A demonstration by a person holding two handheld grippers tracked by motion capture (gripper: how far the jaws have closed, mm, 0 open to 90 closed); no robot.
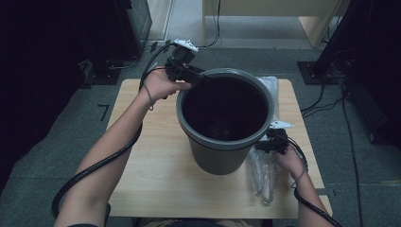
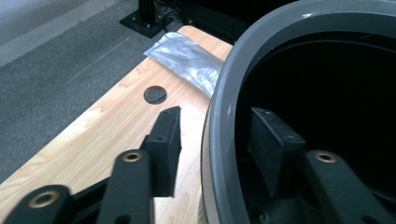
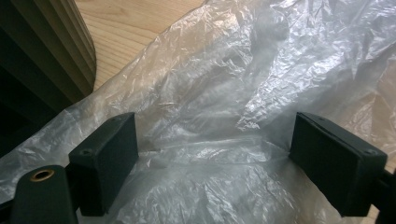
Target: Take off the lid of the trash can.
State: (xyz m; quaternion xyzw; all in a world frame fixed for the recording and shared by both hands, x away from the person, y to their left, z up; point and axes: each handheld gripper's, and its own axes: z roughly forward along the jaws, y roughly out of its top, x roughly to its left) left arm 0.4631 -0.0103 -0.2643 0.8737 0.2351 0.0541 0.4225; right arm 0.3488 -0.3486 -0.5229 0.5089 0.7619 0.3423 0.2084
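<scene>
Left hand-held gripper point(image 2: 215, 140) half-open astride the stiff, light grey bin point(image 1: 226, 124) rim, not clamped; right hand-held gripper point(image 3: 215, 158) wide open over the flimsy, slippery plastic bag point(image 3: 261, 93) beside the bin.

Grey bin point(image 1: 222, 142) upright mid-table, clear plastic bag point(image 1: 262, 177) crumpled just beside it

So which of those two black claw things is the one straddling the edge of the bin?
The left gripper, at the far rim of the grey bin: one jaw is inside the bin, one outside. The right gripper sits open over the clear plastic bag beside the bin.
</scene>
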